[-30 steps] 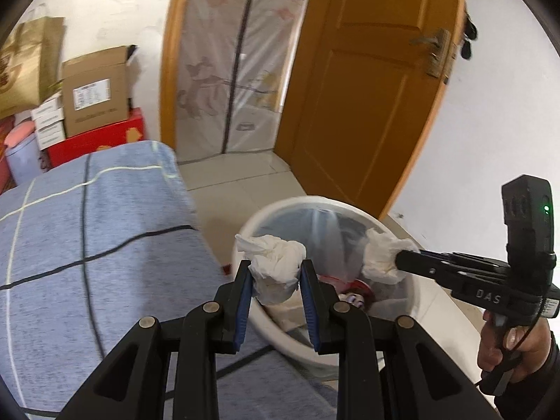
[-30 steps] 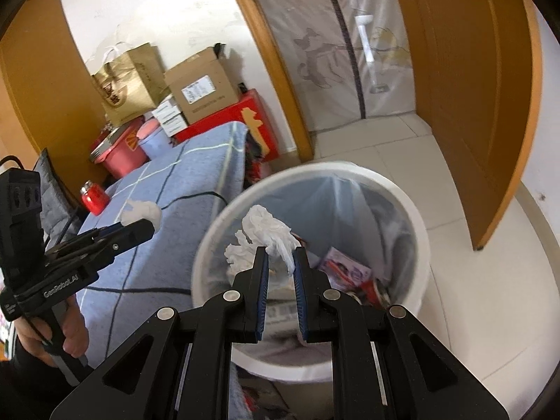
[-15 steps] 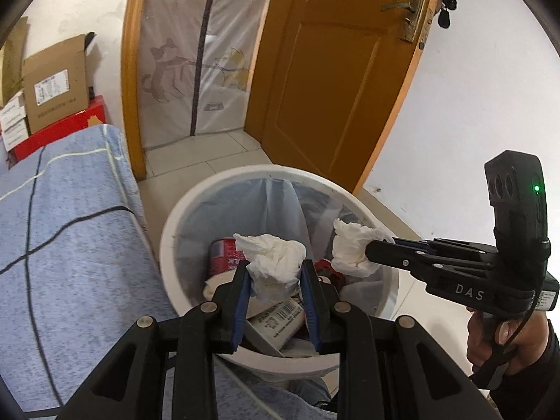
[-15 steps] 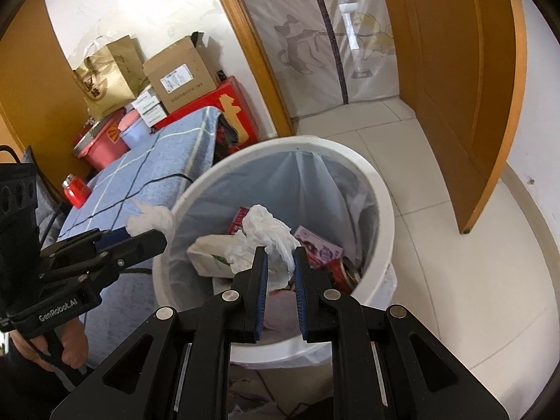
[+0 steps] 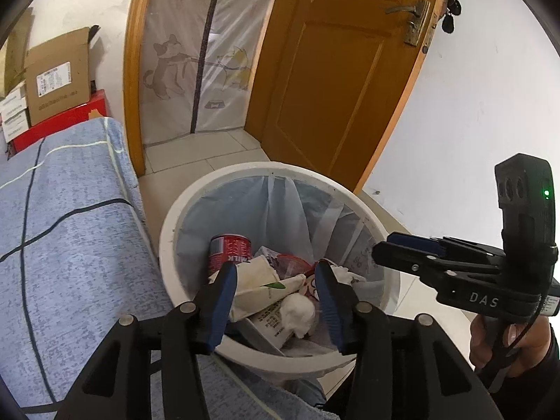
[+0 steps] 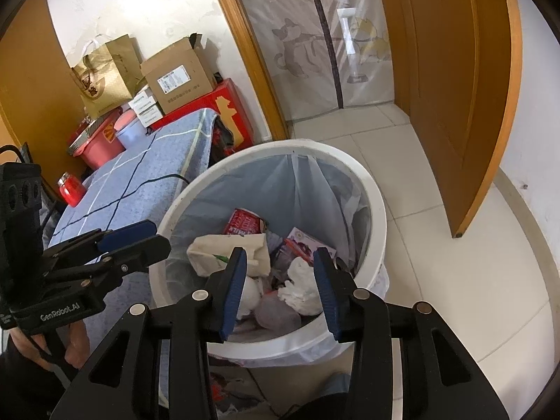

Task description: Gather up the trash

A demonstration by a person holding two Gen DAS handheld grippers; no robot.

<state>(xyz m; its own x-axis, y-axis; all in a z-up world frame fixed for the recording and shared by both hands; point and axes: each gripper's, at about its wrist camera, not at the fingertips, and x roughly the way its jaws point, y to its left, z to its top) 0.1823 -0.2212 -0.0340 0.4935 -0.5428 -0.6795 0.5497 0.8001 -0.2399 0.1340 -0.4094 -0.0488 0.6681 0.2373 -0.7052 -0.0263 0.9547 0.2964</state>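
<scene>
A white trash bin (image 5: 168, 245) with a pale blue liner stands on the floor by the bed; it also shows in the right wrist view (image 6: 379, 210). Both grippers hover over its mouth. My left gripper (image 5: 276, 301) is open and empty, above a crumpled white tissue (image 5: 297, 315) lying in the bin. My right gripper (image 6: 280, 290) is open and empty, above another crumpled tissue (image 6: 301, 287) in the bin. The bin also holds a red milk can (image 5: 229, 248), a cream wrapper (image 6: 224, 250) and other packaging. Each gripper shows in the other's view, open.
A bed with a blue checked cover (image 5: 63, 245) lies left of the bin. Cardboard boxes (image 6: 175, 77), a red box and a paper bag (image 6: 105, 73) are stacked behind it. A wooden door (image 5: 332, 80) stands open to the right, over tiled floor (image 6: 455, 280).
Both grippers moved over the bin, opened and let go of their tissues. The two tissues now lie in the bin.
</scene>
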